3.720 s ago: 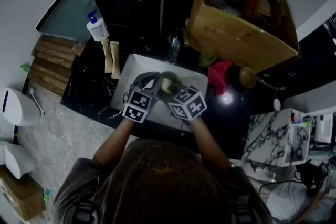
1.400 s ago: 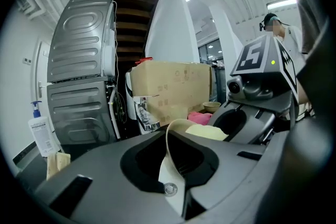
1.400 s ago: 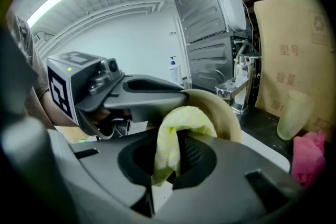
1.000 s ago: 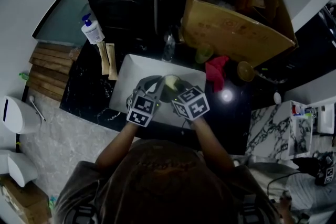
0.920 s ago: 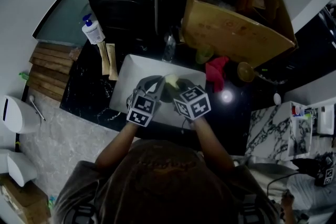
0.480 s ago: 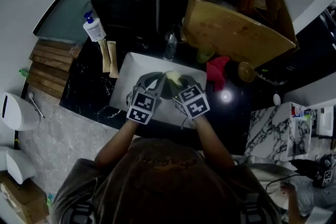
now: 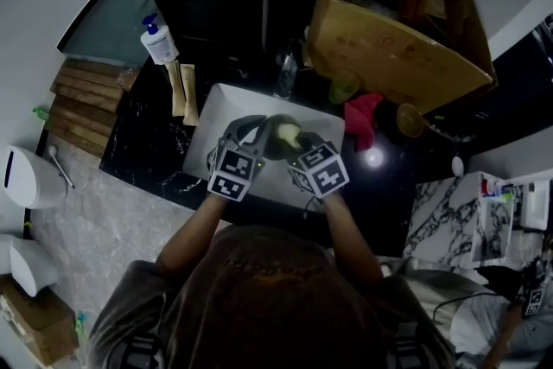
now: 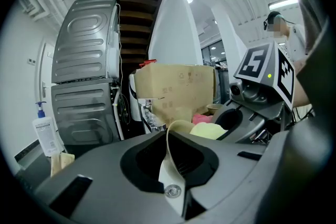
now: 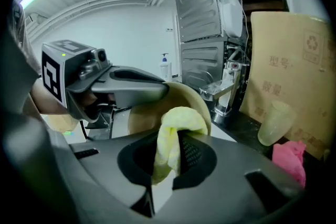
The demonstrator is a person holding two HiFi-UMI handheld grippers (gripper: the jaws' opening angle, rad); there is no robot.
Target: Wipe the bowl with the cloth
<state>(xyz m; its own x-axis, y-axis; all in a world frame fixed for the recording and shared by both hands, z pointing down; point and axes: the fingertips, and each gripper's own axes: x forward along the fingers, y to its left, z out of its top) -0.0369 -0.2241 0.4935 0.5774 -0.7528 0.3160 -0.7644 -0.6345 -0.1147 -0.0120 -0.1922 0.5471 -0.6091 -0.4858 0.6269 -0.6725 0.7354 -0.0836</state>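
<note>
Both tools are over the white sink [image 7: 226,104] set into the dark counter [image 7: 147,147], meeting near its middle. My left tool [image 7: 252,134] is clamped on the rim of the cream bowl [image 9: 140,122]: in the left gripper view the thin edge of the bowl runs straight up between the two jaws, which are closed onto it from either side. The bowl is held off the sink, tipped on its side, with its opening turned toward the other tool.

My right tool [image 7: 298,147] is closed on the yellow cloth [image 9: 173,126]. The cloth is bunched, one end pinched between the jaws, the rest bulging out in front of them. That bulge sits against the inside of the bowl near its rim; from the right gripper view it looks to be touching. The left tool's jaw reaches across the top of the bowl just above the cloth.

Behind the sink stands a metal faucet [image 9: 224,89]. To its right are a pale plastic cup [image 9: 273,123] and a pink rag [image 9: 291,157], both on the counter in front of a large cardboard box [image 9: 294,65]. A soap bottle [image 7: 160,43] stands at the counter's far left corner.
</note>
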